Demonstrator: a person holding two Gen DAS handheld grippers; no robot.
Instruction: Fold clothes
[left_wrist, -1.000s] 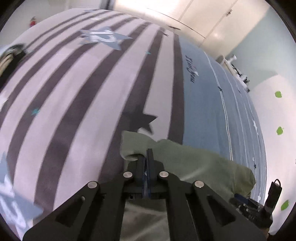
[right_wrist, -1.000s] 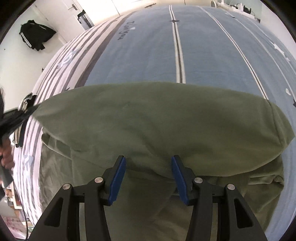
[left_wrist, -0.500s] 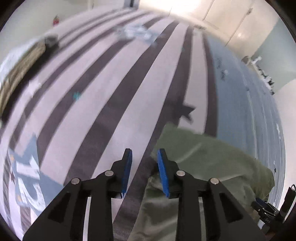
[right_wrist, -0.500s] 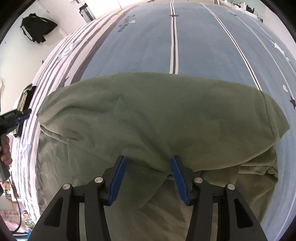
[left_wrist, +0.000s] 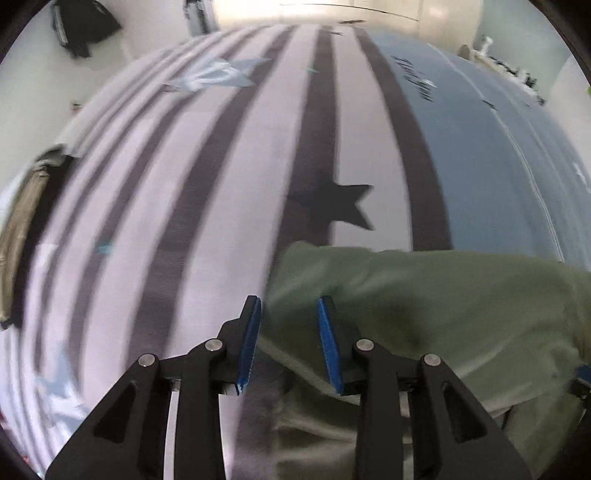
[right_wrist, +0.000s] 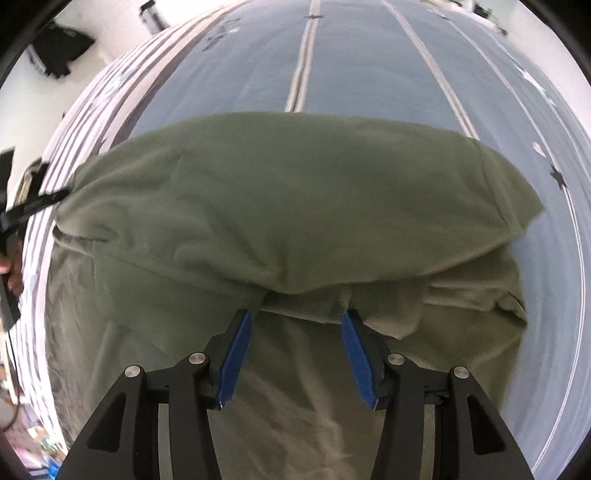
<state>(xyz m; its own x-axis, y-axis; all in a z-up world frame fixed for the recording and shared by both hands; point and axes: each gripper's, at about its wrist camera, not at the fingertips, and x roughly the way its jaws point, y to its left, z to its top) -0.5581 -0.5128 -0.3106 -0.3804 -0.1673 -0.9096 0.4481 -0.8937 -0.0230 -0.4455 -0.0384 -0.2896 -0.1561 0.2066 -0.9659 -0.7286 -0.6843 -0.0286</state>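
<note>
An olive green garment (right_wrist: 295, 206) lies on the bed, its far part folded back over the near part. In the left wrist view the garment (left_wrist: 443, 314) fills the lower right, its left corner near my left gripper (left_wrist: 290, 321). That gripper is open and empty, just above the garment's left edge. My right gripper (right_wrist: 297, 332) is open and empty, its fingers either side of the folded edge at the garment's middle. The left gripper also shows at the left edge of the right wrist view (right_wrist: 37, 201).
The bed cover (left_wrist: 221, 184) is pink-white with dark stripes and a dark star on the left, blue (right_wrist: 369, 66) on the right. A pile of folded clothes (left_wrist: 22, 229) lies at the bed's left edge. A dark garment (left_wrist: 85, 26) hangs on the wall.
My left gripper let go of the garment's corner, opened and drew back to the left. The folded-over layer has settled on the bed. My right gripper stayed open.
</note>
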